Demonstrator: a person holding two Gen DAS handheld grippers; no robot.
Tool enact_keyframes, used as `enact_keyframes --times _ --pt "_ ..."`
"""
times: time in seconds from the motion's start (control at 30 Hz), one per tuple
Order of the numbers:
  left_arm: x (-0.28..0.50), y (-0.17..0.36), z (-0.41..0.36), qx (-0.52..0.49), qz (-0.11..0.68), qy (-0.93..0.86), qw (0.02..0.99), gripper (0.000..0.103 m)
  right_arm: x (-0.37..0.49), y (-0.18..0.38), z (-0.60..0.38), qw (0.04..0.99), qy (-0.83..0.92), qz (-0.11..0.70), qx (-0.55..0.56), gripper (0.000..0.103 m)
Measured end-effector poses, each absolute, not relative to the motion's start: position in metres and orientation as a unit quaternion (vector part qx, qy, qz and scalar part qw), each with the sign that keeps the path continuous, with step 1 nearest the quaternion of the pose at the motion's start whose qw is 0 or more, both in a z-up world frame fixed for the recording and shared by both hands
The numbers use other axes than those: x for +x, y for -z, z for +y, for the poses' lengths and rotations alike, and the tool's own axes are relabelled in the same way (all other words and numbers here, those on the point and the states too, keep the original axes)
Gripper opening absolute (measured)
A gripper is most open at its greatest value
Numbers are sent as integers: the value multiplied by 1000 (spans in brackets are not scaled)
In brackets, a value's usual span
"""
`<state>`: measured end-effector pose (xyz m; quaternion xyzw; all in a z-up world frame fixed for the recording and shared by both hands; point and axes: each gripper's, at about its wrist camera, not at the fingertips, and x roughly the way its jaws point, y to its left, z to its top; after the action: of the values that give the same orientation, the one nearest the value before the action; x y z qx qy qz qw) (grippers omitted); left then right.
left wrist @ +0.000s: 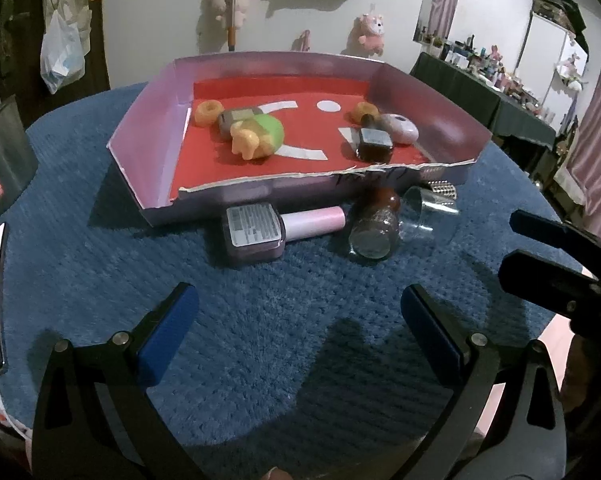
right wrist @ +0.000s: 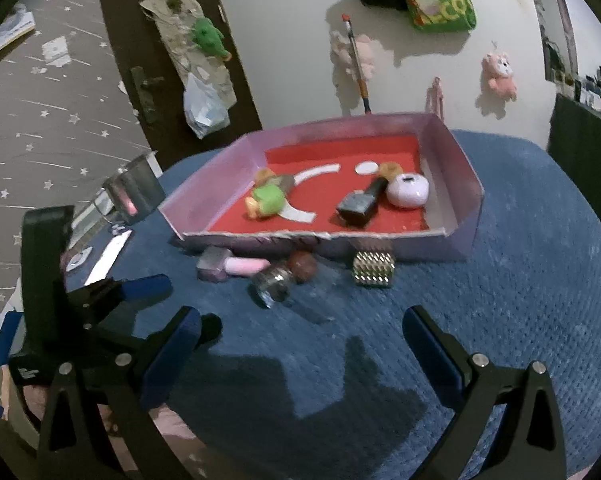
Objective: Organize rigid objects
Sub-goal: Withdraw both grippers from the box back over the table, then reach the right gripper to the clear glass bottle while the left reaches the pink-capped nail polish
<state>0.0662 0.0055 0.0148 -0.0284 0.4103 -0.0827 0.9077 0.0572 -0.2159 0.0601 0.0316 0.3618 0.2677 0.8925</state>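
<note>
1. The left gripper (left wrist: 300, 312) hovers low over a blue knitted tablecloth (left wrist: 260, 320), its two blue-padded fingers spread wide with nothing between them
2. The right gripper (right wrist: 302, 332) hangs over the same cloth, jaws equally wide apart and empty; in the left wrist view its dark fingers show at the right edge
3. Just ahead of both grippers, on the cloth against the front wall of a tray, lies a pink nail polish bottle (left wrist: 260, 228) on its side, label end toward the left gripper, pink cap pointing right
4. Touching that cap's end is a round glass bottle (left wrist: 374, 226) with a brown cap, also on its side, base toward the grippers
5. Right of it, beside the tray's front wall, sits a silver studded block (right wrist: 374, 269); in the left wrist view it is mostly hidden behind a clear glass piece I cannot identify
6. The shallow lilac cardboard tray (left wrist: 148, 120) has a red floor with white paper shapes and a ragged front edge
7. Inside, at left: a green and yellow toy figure (left wrist: 260, 136) lying against a grey bottle, with an orange ring (left wrist: 208, 112) behind
8. Inside, at right: a dark polish bottle (left wrist: 374, 144) lying down, a pale lilac round case (left wrist: 400, 128) touching it, and a second orange ring behind
9. Plush toys hang on the white wall beyond
</note>
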Motion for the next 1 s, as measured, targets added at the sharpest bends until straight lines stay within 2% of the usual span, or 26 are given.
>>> enact_keyframes --times 0.33,0.6,0.83,1.0 --pt "78 -4 12 -33 426 75 901 103 72 -40 -218 886 -249 389 33 103" --pt "86 -3 17 -34 428 70 900 102 84 -28 -214 880 -239 409 20 83" --pt "93 -4 21 -42 425 66 902 101 91 -26 -210 877 -248 410 26 81" --pt "100 -5 26 -49 422 62 903 94 100 -26 -209 876 -251 410 35 77"
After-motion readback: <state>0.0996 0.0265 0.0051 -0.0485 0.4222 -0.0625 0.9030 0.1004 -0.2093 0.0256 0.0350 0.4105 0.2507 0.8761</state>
